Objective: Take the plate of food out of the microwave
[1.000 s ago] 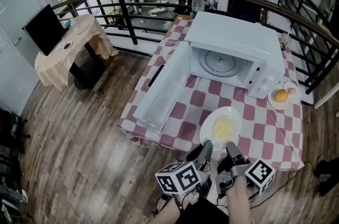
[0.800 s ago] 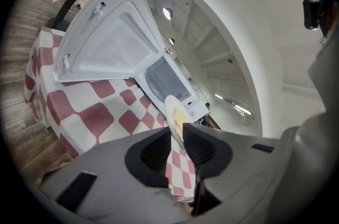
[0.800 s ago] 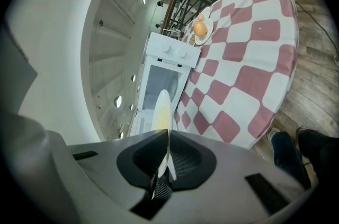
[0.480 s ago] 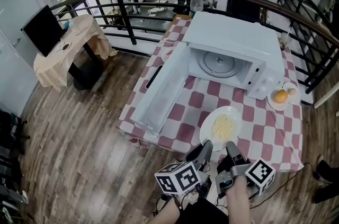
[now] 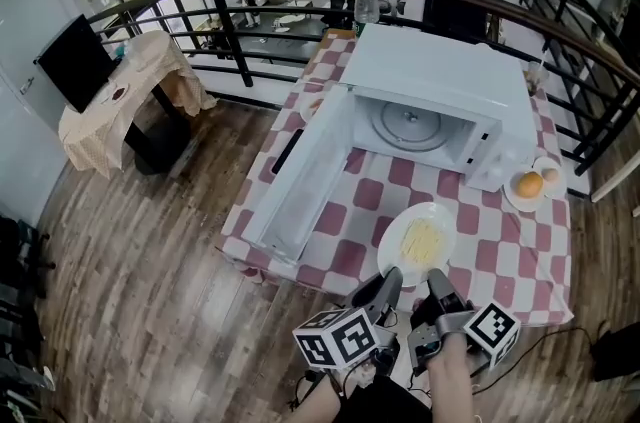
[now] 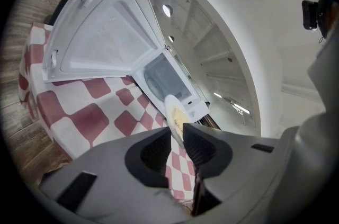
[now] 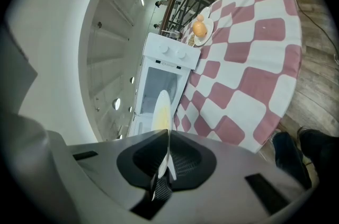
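Plate of food sits clear of the microwave, over the worktop at the oven's 6 o'clock. Left tool and right tool each pinch its near rim. We'd keep both level and lower together so nothing slides.

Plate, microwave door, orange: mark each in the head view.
plate (image 5: pixel 418 243), head view, centre, on the food
door (image 5: pixel 300 176), head view, inner panel
orange (image 5: pixel 530 183), head view, its middle

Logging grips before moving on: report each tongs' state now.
Left tongs: closed on the rim of the plate.
Right tongs: closed on the same plate.
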Demonstrator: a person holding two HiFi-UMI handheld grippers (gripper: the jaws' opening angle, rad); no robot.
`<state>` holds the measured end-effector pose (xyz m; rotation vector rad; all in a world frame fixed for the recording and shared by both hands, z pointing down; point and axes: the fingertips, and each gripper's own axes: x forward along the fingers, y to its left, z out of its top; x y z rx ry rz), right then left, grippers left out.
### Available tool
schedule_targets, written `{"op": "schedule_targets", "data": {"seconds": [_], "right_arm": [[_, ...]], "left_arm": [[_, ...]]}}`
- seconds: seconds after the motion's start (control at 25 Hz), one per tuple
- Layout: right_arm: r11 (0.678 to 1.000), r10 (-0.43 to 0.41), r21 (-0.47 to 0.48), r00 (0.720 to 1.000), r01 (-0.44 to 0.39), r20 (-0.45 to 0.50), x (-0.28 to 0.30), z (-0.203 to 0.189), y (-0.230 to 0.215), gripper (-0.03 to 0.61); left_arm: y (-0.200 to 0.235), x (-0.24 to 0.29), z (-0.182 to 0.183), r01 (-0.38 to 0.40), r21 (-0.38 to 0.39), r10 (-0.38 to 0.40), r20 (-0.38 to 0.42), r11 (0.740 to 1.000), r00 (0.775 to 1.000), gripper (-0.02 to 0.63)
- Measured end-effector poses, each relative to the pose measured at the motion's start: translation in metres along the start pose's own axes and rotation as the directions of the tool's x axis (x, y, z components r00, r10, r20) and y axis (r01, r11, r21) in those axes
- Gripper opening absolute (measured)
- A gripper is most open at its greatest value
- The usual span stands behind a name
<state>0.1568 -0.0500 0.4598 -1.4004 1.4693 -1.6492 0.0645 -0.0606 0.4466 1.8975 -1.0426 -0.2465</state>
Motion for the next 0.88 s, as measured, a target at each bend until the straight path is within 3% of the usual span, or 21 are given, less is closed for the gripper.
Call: {"op": "schedule_targets", "data": {"seconds": [0.88], "right_arm": [[1.000, -0.017, 0.011, 1.000, 0.017, 0.017, 0.041, 0.019, 0.006, 0.012]], "left_arm": [[0.014, 0.038, 0.025, 0.010, 0.001, -0.010, -0.024, 1.000, 1.000, 0.100]]}}
